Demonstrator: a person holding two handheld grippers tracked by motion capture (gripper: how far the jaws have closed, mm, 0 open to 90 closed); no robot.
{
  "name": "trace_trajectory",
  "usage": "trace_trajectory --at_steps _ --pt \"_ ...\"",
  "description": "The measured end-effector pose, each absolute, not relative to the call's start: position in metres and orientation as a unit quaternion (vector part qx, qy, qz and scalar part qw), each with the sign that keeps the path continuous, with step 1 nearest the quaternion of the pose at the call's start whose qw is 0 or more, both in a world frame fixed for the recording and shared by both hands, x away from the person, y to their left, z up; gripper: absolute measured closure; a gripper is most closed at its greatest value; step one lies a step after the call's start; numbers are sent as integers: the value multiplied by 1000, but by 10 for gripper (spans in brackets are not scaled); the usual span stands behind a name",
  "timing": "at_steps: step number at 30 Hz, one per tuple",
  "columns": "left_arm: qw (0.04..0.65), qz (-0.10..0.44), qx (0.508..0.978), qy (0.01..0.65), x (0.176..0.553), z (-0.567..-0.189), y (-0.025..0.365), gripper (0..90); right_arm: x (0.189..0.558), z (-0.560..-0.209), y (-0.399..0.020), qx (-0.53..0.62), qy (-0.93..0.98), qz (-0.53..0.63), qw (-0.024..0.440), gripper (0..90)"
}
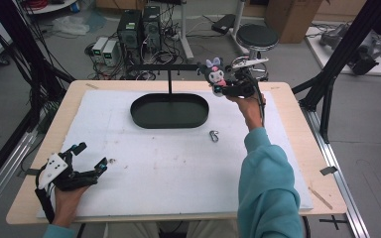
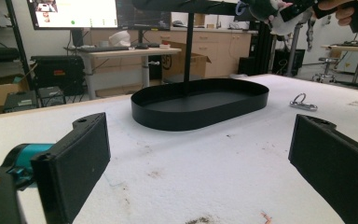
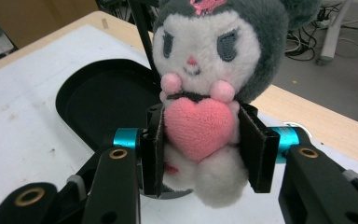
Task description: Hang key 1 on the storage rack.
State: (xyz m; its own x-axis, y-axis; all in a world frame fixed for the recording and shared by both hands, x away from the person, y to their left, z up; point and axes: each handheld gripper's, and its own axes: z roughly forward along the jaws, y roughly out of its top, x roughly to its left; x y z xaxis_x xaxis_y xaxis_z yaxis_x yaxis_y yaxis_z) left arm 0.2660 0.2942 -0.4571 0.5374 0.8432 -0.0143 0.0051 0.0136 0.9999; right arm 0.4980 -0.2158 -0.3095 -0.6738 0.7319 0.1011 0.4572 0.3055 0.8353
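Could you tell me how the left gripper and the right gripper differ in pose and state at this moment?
The left gripper rests low near the table's front left corner, while the right gripper is raised beside the stand's crossbar. The left gripper's jaws stand wide open with nothing between them, while the right gripper's jaws are clamped on the plush toy at its pink heart. Both have black pads and teal fittings.

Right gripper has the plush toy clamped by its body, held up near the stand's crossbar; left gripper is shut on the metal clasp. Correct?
Not quite. The left gripper is open and holds nothing; the metal clasp lies apart on the white mat, as the left gripper view shows. The right gripper does clamp the plush toy by its body.
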Motion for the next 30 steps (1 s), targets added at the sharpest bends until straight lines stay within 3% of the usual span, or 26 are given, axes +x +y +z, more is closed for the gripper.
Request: trace_trajectory --at_steps 30 --pt "624 336 616 344 266 -457 294 57 512 -335 -206 371 841 370 138 562"
